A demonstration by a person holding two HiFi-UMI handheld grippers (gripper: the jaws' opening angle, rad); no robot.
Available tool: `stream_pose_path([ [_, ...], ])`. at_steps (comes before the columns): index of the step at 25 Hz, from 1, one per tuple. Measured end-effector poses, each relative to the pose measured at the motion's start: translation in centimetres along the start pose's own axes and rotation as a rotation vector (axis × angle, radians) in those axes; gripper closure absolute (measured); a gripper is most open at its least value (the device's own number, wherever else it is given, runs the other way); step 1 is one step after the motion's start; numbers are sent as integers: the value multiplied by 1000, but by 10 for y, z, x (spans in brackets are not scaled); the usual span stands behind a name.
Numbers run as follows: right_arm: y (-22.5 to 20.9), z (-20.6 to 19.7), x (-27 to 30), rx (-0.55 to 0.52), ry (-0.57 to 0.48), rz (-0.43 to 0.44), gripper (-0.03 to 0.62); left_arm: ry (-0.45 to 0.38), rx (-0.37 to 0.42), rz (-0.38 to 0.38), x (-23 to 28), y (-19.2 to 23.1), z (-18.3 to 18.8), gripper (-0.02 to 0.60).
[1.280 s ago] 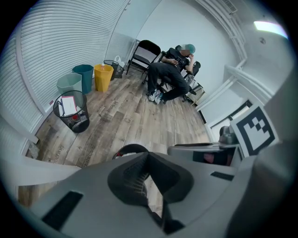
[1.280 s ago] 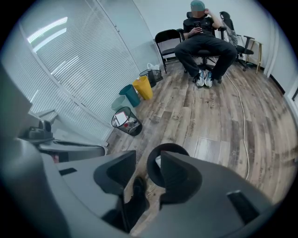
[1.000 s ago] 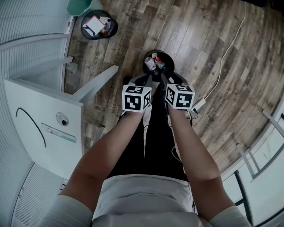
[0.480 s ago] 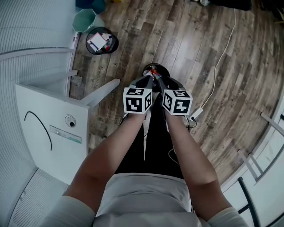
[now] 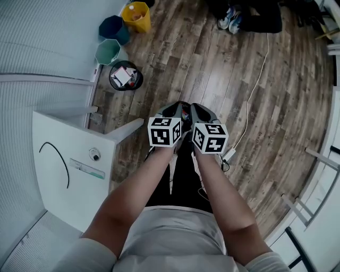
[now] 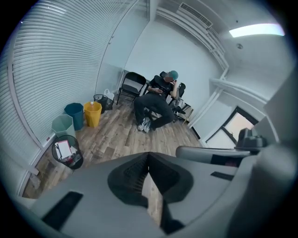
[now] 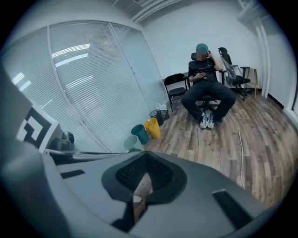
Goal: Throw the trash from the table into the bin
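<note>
Above the bin (image 5: pixel 185 112), left tool (image 6: pixel 148 155) and just-closed right tool (image 7: pixel 145 156) were shut and empty; drop judged complete, counter (image 5: pixel 64 175) pickup next.

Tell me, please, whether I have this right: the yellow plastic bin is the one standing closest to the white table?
Not quite. The bin closest to the white table is the black wire-mesh bin with white paper in it; the yellow plastic bin stands farther along the row. The head view shows it.

Pale short-sleeved shirt (image 5: pixel 170 236), black trousers (image 5: pixel 183 183); grey left gripper (image 6: pixel 149 156), right gripper (image 7: pixel 145 158), black-white marker cubes (image 5: pixel 164 131).
</note>
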State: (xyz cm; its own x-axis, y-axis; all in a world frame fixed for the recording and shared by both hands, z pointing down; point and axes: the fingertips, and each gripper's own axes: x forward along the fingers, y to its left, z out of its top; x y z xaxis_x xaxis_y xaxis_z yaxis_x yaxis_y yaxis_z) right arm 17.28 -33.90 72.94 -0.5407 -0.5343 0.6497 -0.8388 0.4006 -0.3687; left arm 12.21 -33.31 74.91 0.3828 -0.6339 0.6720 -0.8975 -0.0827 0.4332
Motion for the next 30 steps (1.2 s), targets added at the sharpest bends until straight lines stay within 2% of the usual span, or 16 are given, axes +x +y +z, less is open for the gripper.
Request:
stream_pose_path([
  [12,39,118,-62,-49,-153,49,588,-159,88,-18,-66,-58,115,575],
  [20,74,196,-103,-137,-263,82,588,-288,156,-10,-121,-88,189,575],
  [30,116,267,-153,-236,-380,111,588,-449,251,-16,-182,-129,267,575],
])
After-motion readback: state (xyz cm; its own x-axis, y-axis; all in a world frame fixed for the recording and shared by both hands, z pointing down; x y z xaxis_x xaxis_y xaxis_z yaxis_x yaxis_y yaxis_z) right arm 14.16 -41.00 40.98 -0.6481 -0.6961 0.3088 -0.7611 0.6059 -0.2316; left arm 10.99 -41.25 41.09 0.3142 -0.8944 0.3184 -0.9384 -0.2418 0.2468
